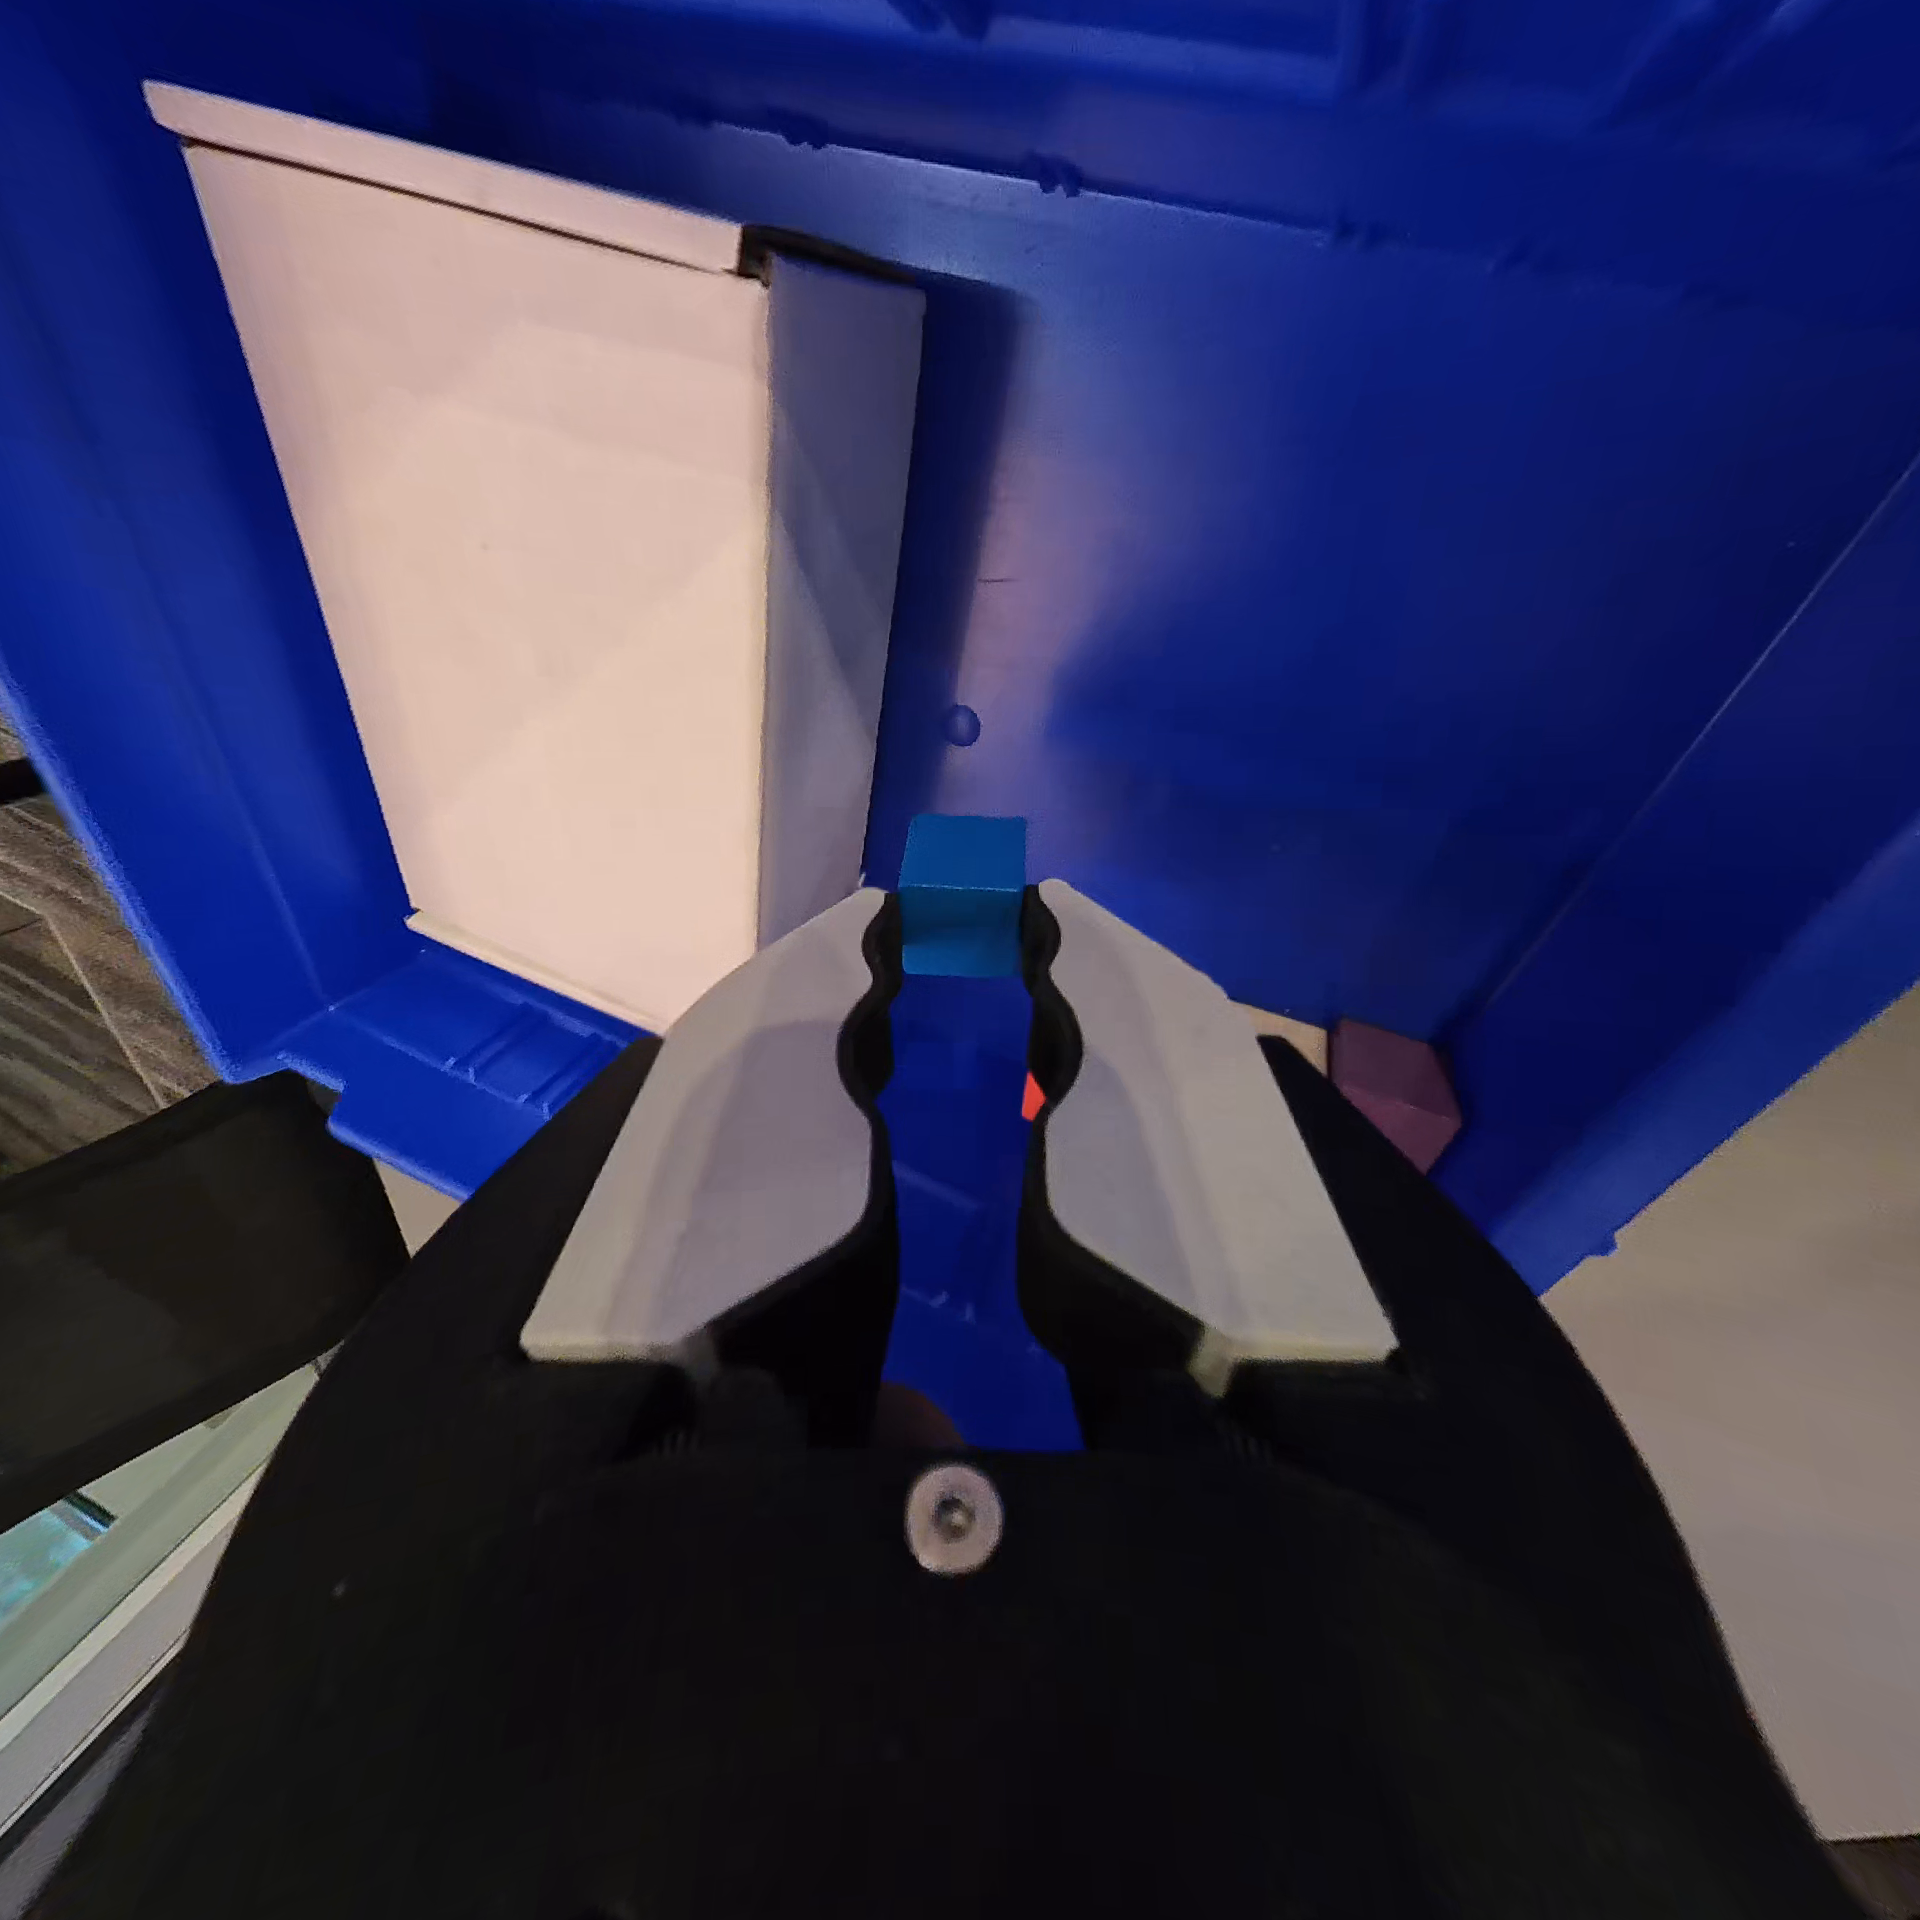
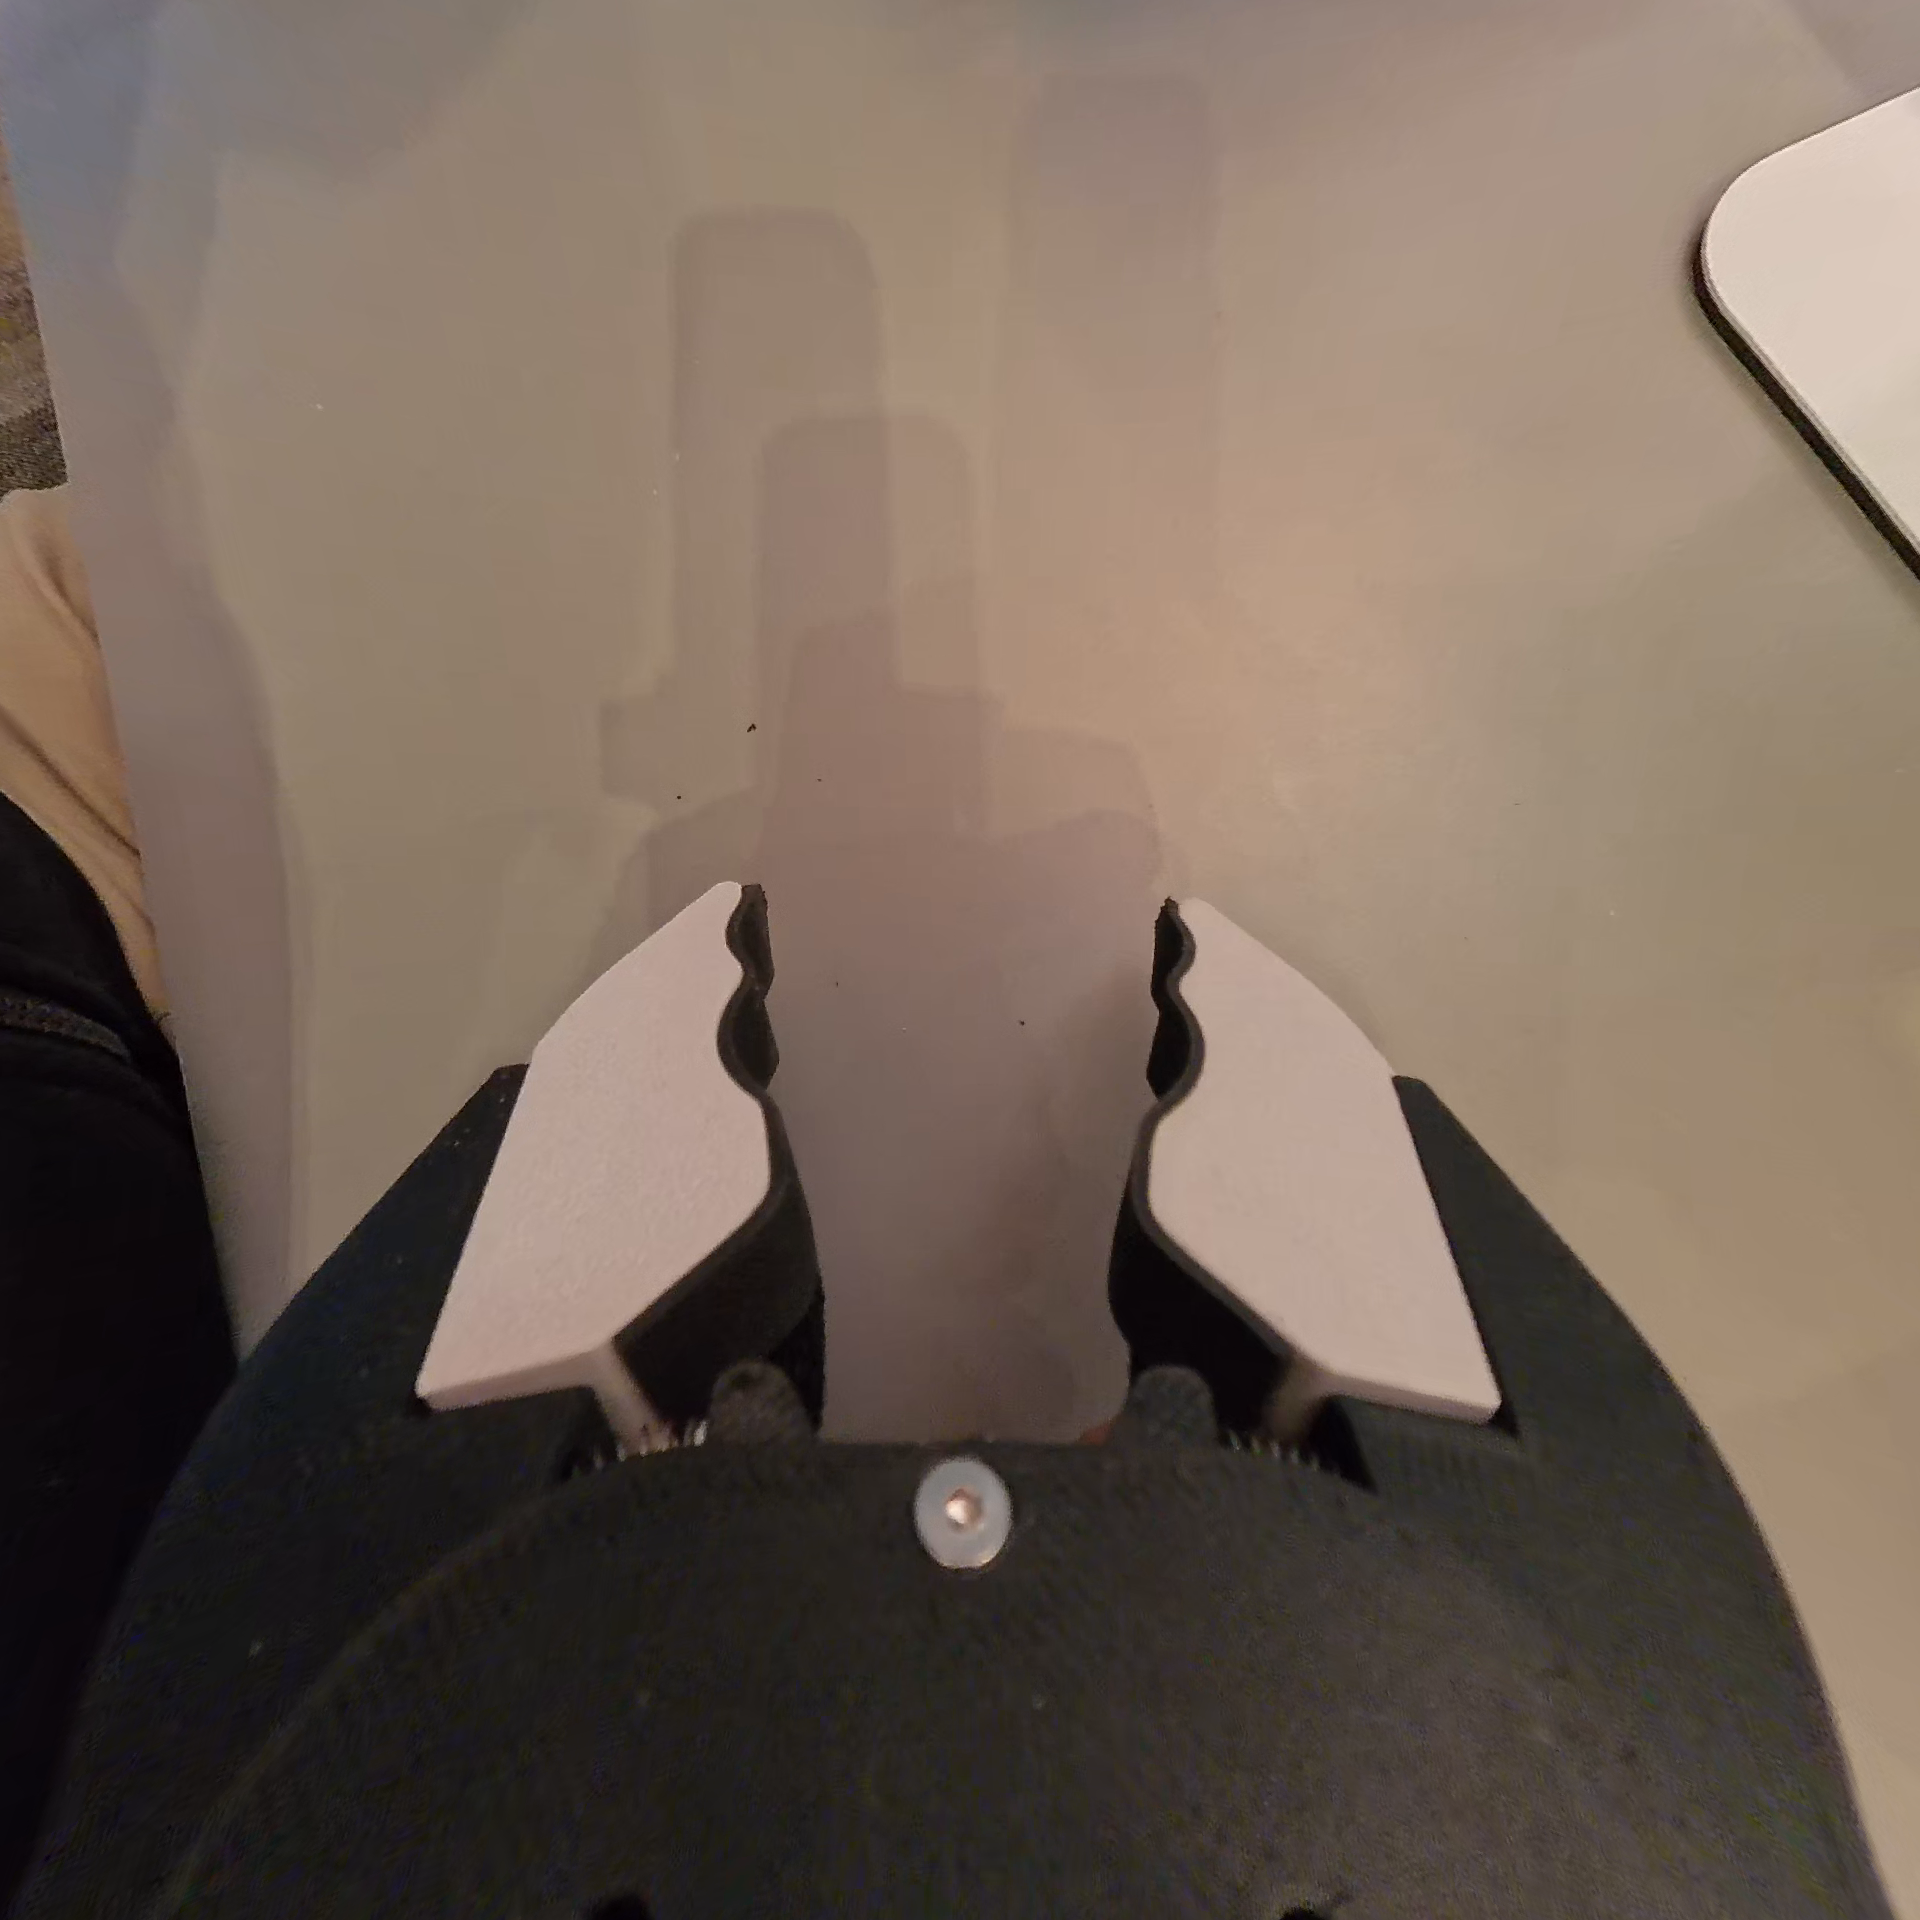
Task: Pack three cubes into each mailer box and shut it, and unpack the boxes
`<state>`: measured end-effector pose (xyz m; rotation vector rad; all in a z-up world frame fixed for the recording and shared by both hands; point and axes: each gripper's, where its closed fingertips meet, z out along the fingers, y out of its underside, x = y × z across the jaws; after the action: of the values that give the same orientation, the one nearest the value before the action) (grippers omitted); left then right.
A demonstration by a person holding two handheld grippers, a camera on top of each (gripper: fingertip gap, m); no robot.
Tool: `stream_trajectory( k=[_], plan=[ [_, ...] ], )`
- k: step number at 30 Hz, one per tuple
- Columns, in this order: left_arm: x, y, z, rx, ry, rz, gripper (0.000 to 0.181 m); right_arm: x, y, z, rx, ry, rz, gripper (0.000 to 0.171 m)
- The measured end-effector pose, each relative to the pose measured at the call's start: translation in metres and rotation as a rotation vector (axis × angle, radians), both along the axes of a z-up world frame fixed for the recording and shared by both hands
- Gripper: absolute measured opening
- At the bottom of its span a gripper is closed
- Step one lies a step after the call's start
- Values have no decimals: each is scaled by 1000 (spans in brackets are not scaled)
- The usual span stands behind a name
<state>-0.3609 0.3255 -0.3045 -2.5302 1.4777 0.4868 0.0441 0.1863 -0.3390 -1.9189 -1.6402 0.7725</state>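
Observation:
In the left wrist view my left gripper (image 1: 961, 904) is shut on a small blue cube (image 1: 961, 899), held at the fingertips above the floor of a large blue plastic bin (image 1: 1351, 499). A closed white mailer box (image 1: 540, 540) lies in the bin's left half, just left of the cube. A purple cube (image 1: 1397, 1091) sits at the bin's near right corner, and a sliver of a red cube (image 1: 1033, 1096) shows between my fingers. In the right wrist view my right gripper (image 2: 964, 914) is open and empty over a bare beige table (image 2: 1351, 623).
A white rounded board (image 2: 1829, 301) lies at the right edge of the right wrist view. A person's dark and tan clothing (image 2: 62, 935) shows at its left edge. A black object (image 1: 166, 1226) sits left of the bin, with wood-look flooring (image 1: 73, 956) beyond.

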Motion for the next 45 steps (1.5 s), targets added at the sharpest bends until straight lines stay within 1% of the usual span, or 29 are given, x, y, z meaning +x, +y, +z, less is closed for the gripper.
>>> stream_trajectory(
  k=[3,5,7,8,10,12,14,16,19,22,24,25,28,30,31,32,33,35,36,38,43,45],
  plan=[
    [-3,0,13,56,-34,22,22,1,0,-1,0,-2,-1,70],
    [-10,-5,30,113,-67,35,22,4,1,-3,-5,-8,-9,70],
    [-27,-13,50,177,-103,86,22,6,4,-3,-9,-4,-22,70],
    [-40,-18,61,210,-116,119,21,6,5,-2,-13,1,-28,70],
    [-79,-29,76,259,-119,236,21,5,5,-3,-17,-1,-29,70],
    [-127,-46,76,263,-91,361,22,4,4,-5,-16,-7,-25,70],
    [-179,-66,60,228,-25,500,22,3,4,-7,-21,-13,-26,70],
    [-216,-87,35,166,33,580,22,4,5,-10,-25,-24,-32,70],
    [-240,-113,-7,34,48,682,21,3,7,-12,-30,-32,-43,70],
    [-261,-132,-43,-82,119,715,21,2,8,-14,-28,-38,-47,69],
    [-262,-138,-60,-126,79,731,22,1,9,-14,-29,-35,-55,69],
    [-264,-137,-62,-122,73,737,23,1,10,-14,-26,-35,-58,68],
    [-265,-130,-60,-98,56,734,22,1,13,-14,-25,-32,-68,67],
    [-268,-132,-59,-113,108,702,22,1,13,-14,-28,-28,-70,67],
    [-265,-131,-59,-112,100,689,25,1,13,-14,-29,-27,-70,67],
    [-262,-130,-60,-113,85,695,41,1,13,-14,-28,-27,-69,67],
    [-262,-130,-58,-112,82,707,50,1,13,-14,-27,-29,-67,67],
    [-263,-127,-52,-66,84,719,54,2,12,-14,-25,-33,-64,68],
    [-263,-122,-47,-28,82,734,59,2,12,-14,-25,-34,-62,68],
    [-255,-113,-31,44,92,710,59,3,12,-14,-24,-38,-61,68],
    [-189,-70,19,271,-139,659,53,2,11,-13,-24,-31,-55,68],
    [-167,-49,45,400,-188,628,51,2,10,-12,-21,-30,-51,68]
  ],
)
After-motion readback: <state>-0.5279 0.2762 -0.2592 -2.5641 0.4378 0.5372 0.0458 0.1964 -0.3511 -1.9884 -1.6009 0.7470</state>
